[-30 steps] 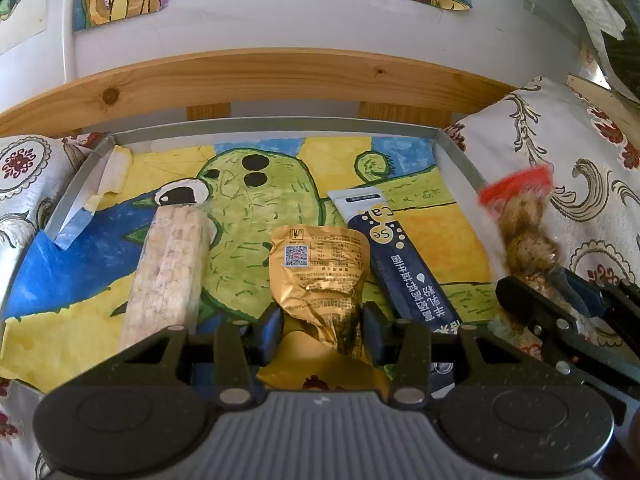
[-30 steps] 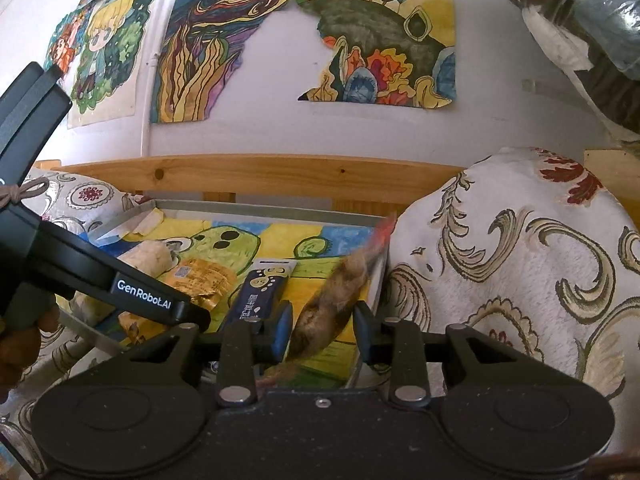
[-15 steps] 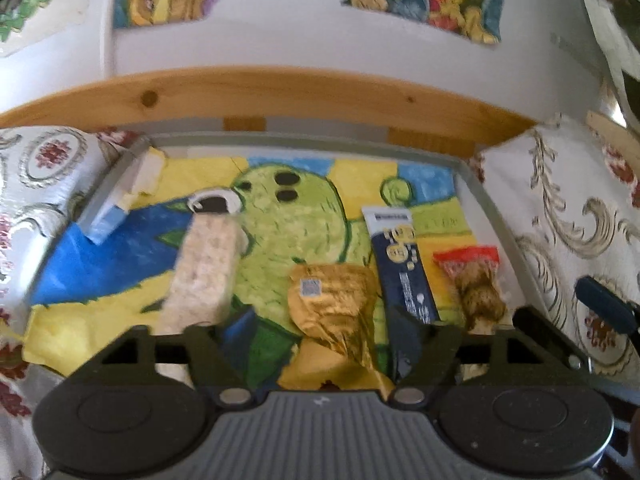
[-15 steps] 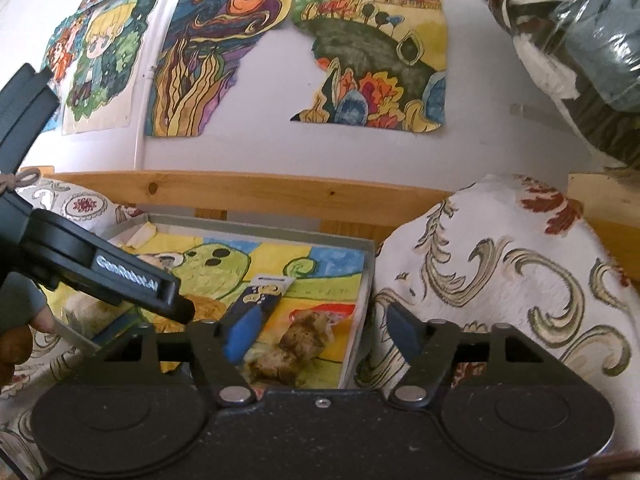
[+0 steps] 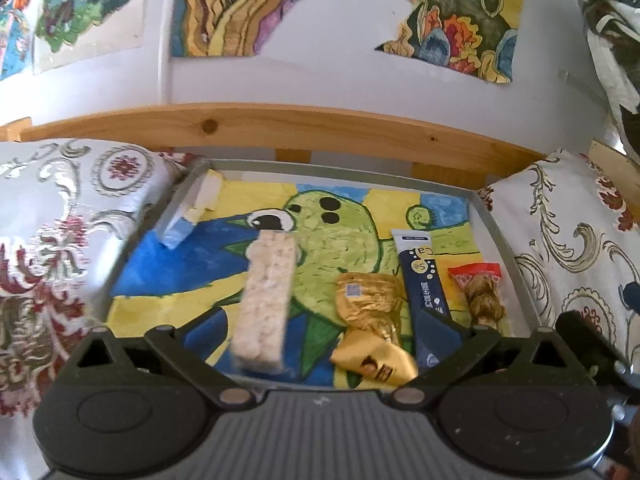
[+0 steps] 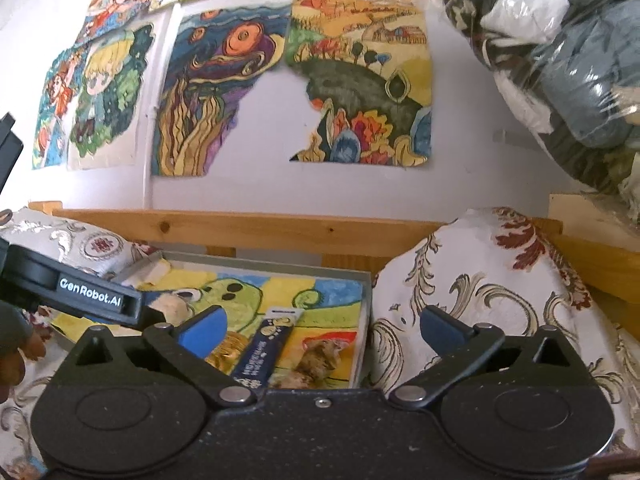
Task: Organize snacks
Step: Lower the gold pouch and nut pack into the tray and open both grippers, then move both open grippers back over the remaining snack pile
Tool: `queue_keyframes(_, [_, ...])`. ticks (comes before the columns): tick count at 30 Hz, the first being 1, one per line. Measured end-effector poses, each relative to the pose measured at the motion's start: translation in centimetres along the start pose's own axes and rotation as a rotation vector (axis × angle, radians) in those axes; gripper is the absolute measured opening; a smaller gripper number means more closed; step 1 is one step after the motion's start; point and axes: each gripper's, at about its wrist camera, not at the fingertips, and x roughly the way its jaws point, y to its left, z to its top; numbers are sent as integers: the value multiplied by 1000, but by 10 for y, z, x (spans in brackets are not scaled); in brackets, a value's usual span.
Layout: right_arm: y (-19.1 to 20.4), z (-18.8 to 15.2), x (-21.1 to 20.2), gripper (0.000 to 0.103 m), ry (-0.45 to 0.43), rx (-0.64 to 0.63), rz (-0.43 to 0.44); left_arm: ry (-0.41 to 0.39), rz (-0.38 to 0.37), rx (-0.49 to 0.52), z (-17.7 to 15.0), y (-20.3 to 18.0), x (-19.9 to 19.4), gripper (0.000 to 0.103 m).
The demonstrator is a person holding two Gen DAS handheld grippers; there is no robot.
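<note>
While both hand-held grippers point(image 5: 320, 332) point(image 6: 324, 326) gape empty, patterned cushions point(image 5: 568, 240) flank the snack tray point(image 5: 496, 236)

- A pale puffed-rice bar point(image 5: 266, 300) lies lengthwise in my tray, leftmost of the row.
- A crinkled gold foil pouch point(image 5: 370, 322) sits just right of it.
- A dark blue stick sachet point(image 5: 424, 292) lies lengthwise beside the pouch.
- A clear, red-topped packet of brown snack point(image 5: 480, 294) lies rightmost.

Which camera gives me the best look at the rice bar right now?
Left wrist: the rice bar lies whole in the tray, slightly blurred. The right wrist view shows only its far end, behind the left tool's arm.
</note>
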Motion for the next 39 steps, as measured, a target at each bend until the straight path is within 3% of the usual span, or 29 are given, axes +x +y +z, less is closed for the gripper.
queue_keyframes(10, [21,9,-37,102,-2,-35,19,-10,63,51,-13,13,-48,102])
queue_keyframes(21, [36,4,-84,102,36,-37,37,23,90,29,-44,31,-96,102])
queue_keyframes(39, [40,-18,-164,102,128,-53,17,34,76,-20,-94,37,-155,103])
